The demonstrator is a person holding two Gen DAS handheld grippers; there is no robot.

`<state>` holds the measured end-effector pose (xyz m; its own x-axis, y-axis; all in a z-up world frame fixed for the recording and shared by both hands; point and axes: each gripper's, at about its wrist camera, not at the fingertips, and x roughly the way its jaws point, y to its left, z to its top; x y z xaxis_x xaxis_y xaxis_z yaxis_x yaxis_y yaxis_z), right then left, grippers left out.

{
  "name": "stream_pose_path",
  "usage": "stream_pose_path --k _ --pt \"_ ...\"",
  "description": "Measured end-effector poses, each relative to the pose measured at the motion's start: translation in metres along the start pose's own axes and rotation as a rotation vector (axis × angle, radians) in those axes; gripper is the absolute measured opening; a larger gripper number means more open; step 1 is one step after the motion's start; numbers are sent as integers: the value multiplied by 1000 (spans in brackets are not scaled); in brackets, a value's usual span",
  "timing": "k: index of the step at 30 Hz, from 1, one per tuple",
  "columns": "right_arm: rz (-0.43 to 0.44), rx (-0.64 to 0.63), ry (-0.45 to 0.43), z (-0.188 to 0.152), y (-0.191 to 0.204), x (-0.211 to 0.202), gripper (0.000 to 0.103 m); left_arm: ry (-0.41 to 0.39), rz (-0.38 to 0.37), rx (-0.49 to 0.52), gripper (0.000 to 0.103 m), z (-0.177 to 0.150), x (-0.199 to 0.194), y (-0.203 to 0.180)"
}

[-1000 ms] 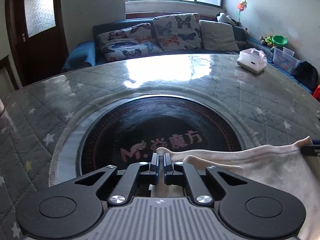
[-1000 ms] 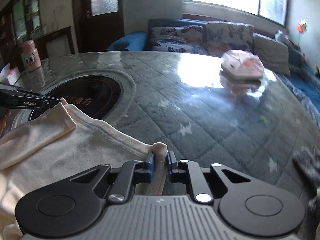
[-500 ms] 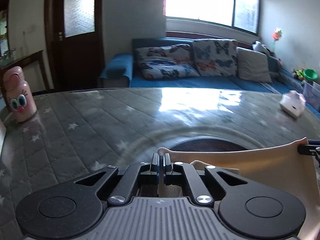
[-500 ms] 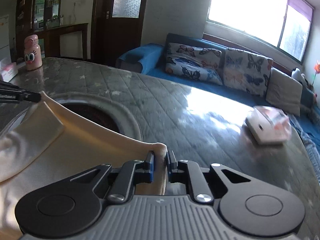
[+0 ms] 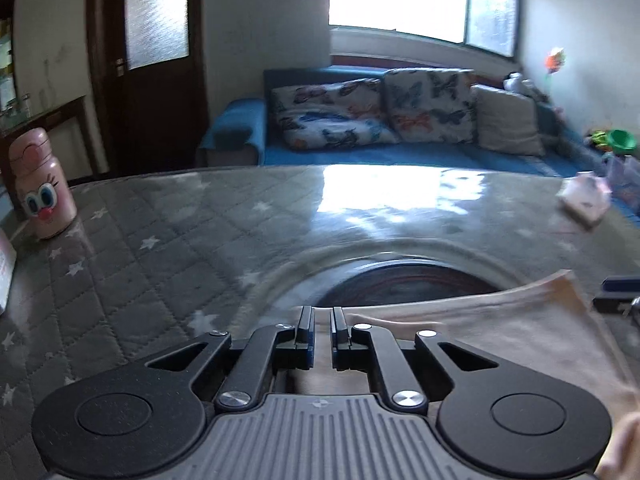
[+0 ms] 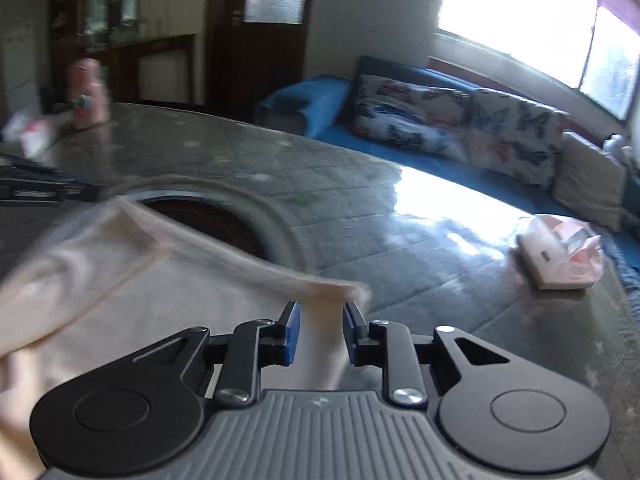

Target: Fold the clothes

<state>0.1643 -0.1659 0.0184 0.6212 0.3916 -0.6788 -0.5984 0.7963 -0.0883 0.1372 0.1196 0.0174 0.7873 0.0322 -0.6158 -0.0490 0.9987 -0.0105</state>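
A cream garment (image 5: 500, 332) lies over the near side of the round table, with its top edge stretched between my two grippers. My left gripper (image 5: 322, 314) is open by a narrow gap. Nothing shows between its tips, and the cloth edge starts just right of them. My right gripper (image 6: 320, 312) is open wider, and a blurred corner of the garment (image 6: 140, 300) still hangs loosely between its blue pads. The right gripper's tip (image 5: 616, 296) shows at the cloth's far right corner. The left gripper (image 6: 40, 192) appears at the left edge of the right wrist view.
The table (image 5: 160, 260) has a grey quilted star cover under glass and a dark round centre plate (image 5: 400, 284). A pink bottle (image 5: 40, 196) stands far left, and a tissue pack (image 6: 560, 256) lies far right. A blue sofa (image 5: 400, 128) is behind.
Both grippers rose and carried the garment's edge away from me, then their jaws parted. The left one has let go of the cloth, which is slipping from the right one.
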Motion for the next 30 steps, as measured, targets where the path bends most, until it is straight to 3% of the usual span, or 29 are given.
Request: stream_pose_path --k 5,6,8,12,15,17,20,25,30 --pt "104 -62 -20 -24 35 -38 37 25 -71 60 20 -15 -18 -27" --pt "126 -73 -21 -30 42 -44 37 32 -67 67 22 -16 -14 -32" --pt "170 -88 -25 -40 56 -54 43 46 -61 82 37 -18 -7 -40" --pt "232 -113 -34 -54 82 -70 45 73 -47 112 43 -21 7 -56" --pt "239 -133 -44 -61 92 -76 52 96 -38 127 38 -24 18 -65" --pt "242 -142 -46 -64 97 -78 52 105 -28 124 16 -29 22 -63" --pt "250 -145 -46 -69 102 -82 52 87 -33 99 3 -31 16 -54" --pt "251 -150 -52 -73 108 -88 53 5 0 -16 2 -29 -21 -19" --pt "238 -172 -53 -81 113 -91 54 -102 56 -151 2 -37 -82 28"
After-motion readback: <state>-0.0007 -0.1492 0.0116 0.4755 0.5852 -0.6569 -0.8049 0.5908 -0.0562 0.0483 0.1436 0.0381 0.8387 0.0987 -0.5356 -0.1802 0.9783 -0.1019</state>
